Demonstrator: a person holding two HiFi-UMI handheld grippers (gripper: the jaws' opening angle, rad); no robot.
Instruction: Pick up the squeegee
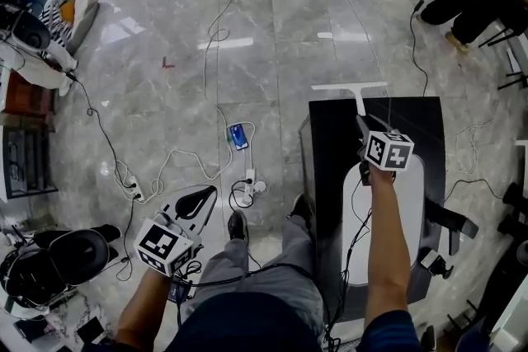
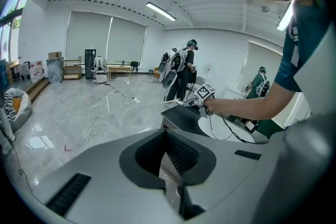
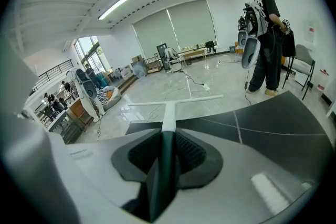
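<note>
The squeegee (image 1: 351,86) has a white T-shaped blade and a dark green handle (image 3: 167,128). My right gripper (image 1: 361,124) is shut on that handle, which runs straight between the pads (image 3: 167,144). The blade juts out past the far edge of the black table (image 1: 330,144), off its top. My left gripper (image 1: 202,198) hangs low on the left over the floor. Its jaws (image 2: 167,157) stand a little apart with nothing between them. In the left gripper view the right gripper (image 2: 202,98) and the thin white squeegee blade (image 2: 170,102) show in the distance.
A white oval panel (image 1: 388,218) lies on the black table. Cables, a power strip (image 1: 254,185) and a blue device (image 1: 238,136) lie on the marble floor. Black backpack-like gear (image 1: 74,255) sits at the lower left. A person (image 3: 265,34) stands beyond the table.
</note>
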